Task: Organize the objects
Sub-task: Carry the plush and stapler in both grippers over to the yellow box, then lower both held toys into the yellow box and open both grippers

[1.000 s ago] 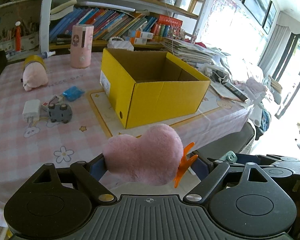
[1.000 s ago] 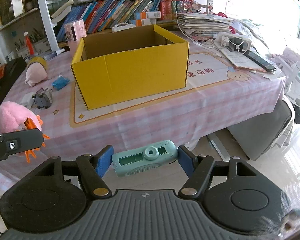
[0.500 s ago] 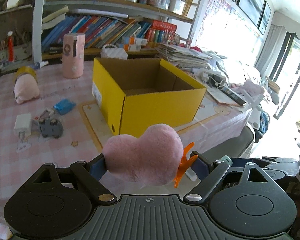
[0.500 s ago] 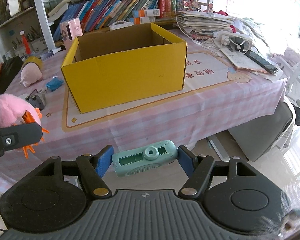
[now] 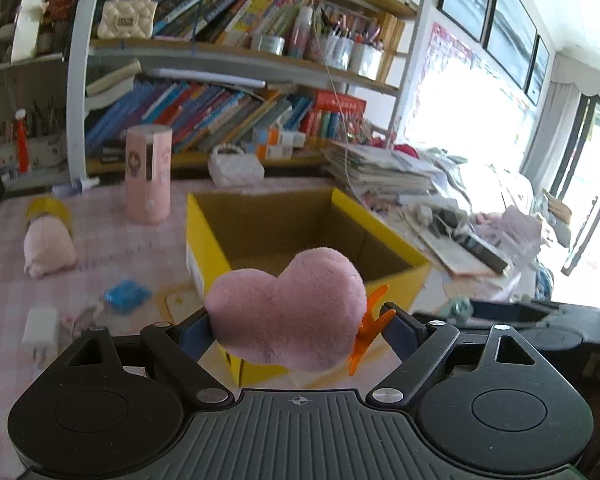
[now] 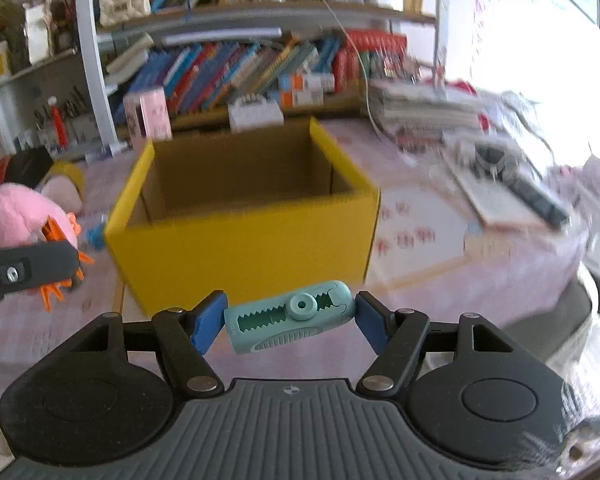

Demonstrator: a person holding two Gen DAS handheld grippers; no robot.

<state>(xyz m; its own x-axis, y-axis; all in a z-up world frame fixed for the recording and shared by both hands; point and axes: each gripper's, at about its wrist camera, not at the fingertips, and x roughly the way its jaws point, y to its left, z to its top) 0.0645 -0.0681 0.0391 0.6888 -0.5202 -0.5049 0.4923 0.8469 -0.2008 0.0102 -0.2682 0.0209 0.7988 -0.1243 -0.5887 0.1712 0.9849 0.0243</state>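
Observation:
My left gripper (image 5: pixel 296 328) is shut on a pink plush toy (image 5: pixel 288 316) with orange feet, held just in front of the open yellow cardboard box (image 5: pixel 396 276), near its front left corner. My right gripper (image 6: pixel 290 320) is shut on a teal toothed tool (image 6: pixel 290 316), held in front of the yellow box (image 6: pixel 244 240). The box looks empty inside. The left gripper and its plush toy (image 6: pixel 20 212) show at the left of the right wrist view.
On the pink checked tablecloth (image 5: pixel 4 292) left of the box lie a pink pig plush (image 5: pixel 48 248), a blue packet (image 5: pixel 124 296), a white charger (image 5: pixel 40 328) and a pink cylinder (image 5: pixel 148 176). Stacked papers (image 5: pixel 380 168) and a bookshelf (image 5: pixel 220 116) stand behind.
Both grippers have risen and moved closer to the box, so I now look down into it. Each keeps its object.

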